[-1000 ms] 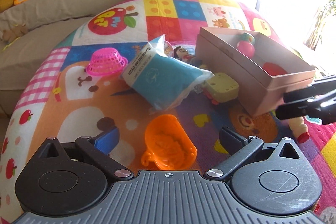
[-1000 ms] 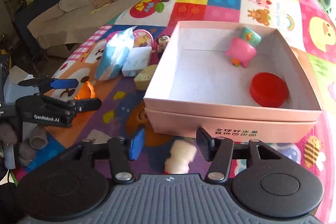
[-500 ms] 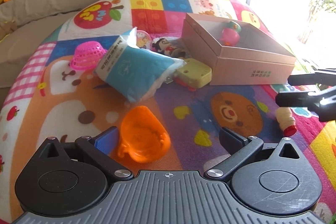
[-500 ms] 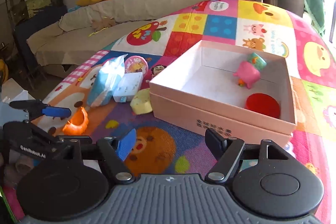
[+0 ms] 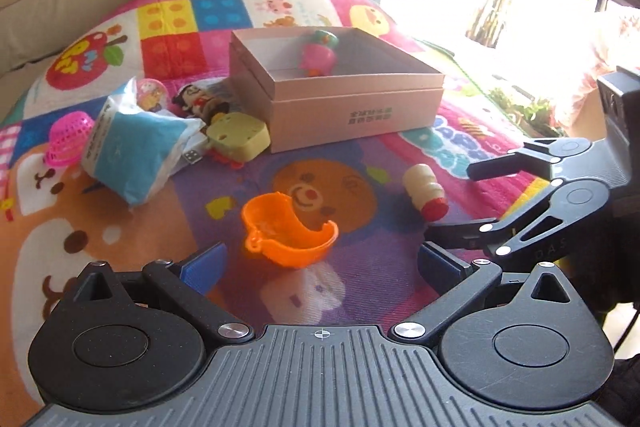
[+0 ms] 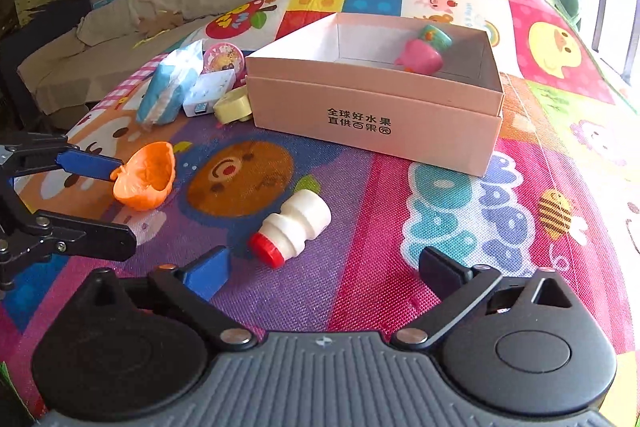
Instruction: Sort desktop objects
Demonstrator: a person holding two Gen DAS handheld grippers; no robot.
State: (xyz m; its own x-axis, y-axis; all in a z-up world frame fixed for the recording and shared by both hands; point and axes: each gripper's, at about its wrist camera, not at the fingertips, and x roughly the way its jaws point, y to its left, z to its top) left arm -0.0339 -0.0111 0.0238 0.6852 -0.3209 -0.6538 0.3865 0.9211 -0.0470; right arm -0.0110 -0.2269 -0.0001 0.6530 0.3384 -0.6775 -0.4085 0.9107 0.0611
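Left wrist view: my left claw (image 5: 320,263) stands open over the play mat (image 5: 352,291), an orange toy bowl (image 5: 289,227) just ahead between its fingers, untouched. The pink cardboard box (image 5: 352,107) sits further back, holding a pink toy (image 5: 318,57).

Right wrist view: my right claw (image 6: 324,267) is opening, empty; the small white bottle with a red cap (image 6: 290,229) lies on the mat just ahead.

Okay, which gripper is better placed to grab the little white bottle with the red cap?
Right. The bottle lies just ahead of the right gripper, whose jaws are opening empty; the left gripper faces the orange cup.
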